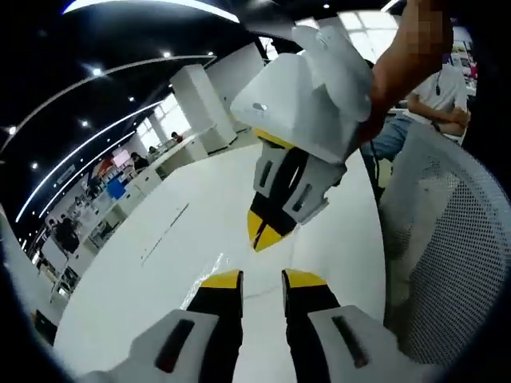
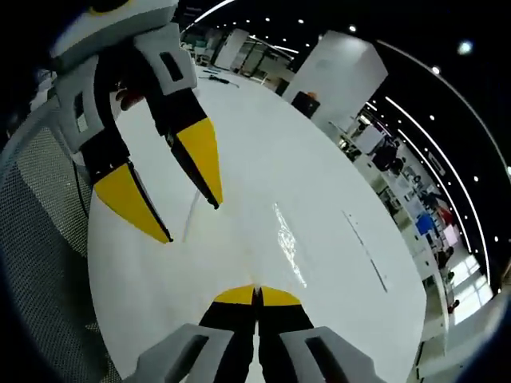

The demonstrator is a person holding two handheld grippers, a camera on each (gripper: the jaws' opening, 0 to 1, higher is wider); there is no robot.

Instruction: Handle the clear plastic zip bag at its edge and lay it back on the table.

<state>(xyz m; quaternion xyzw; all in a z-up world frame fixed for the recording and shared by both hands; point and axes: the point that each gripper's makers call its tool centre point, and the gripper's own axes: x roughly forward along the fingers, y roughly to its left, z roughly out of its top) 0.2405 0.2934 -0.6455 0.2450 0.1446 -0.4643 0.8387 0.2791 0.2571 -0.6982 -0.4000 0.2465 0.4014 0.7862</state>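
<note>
My left gripper (image 1: 262, 281) has its yellow-tipped jaws parted over the white table (image 1: 144, 279), with nothing between them. In the left gripper view the clear plastic zip bag (image 1: 219, 267) lies flat on the table just ahead of those tips, faint, mostly a glint and a thin edge. My right gripper (image 2: 257, 296) has its jaws pressed together; in the right gripper view their tips sit at the near edge of the bag (image 2: 289, 239), and I cannot tell whether film is caught between them. Just beyond, in the left gripper view, my right gripper (image 1: 263, 231) hangs tips-down above the bag, blocking the table's far side. A mesh chair back (image 1: 451, 255) stands beside the table. Farther off, a seated person (image 1: 431, 104) and a white pillar (image 1: 200, 104).
</note>
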